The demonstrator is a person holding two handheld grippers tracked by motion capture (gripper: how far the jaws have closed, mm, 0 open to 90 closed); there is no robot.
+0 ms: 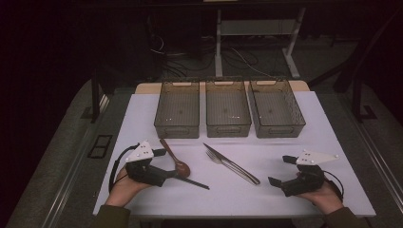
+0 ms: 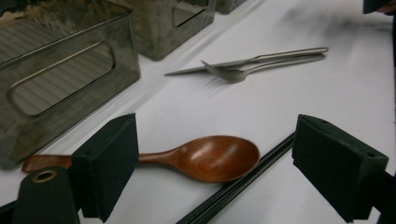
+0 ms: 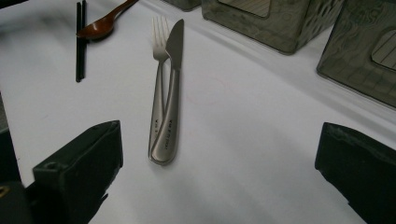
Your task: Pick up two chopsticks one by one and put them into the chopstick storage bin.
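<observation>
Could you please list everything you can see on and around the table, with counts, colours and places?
Bins: three, smoky translucent grey, side by side along the table's far edge, nothing visible inside.
Wooden spoon: one, reddish brown, front left of the table, bowl between the left gripper's open jaws.
Chopsticks: one black pair, lying against the spoon's bowl.
Knife: one, silver, table centre, beside the fork.
Fork: one, silver, touching the knife, handles together.
Table: one, white top.
Cables: several, dark, on the floor beyond the table.
Left gripper: one, black with a grey plate, open, at the spoon.
Right gripper: one, black with a grey plate, open, aimed at the knife and fork.
</observation>
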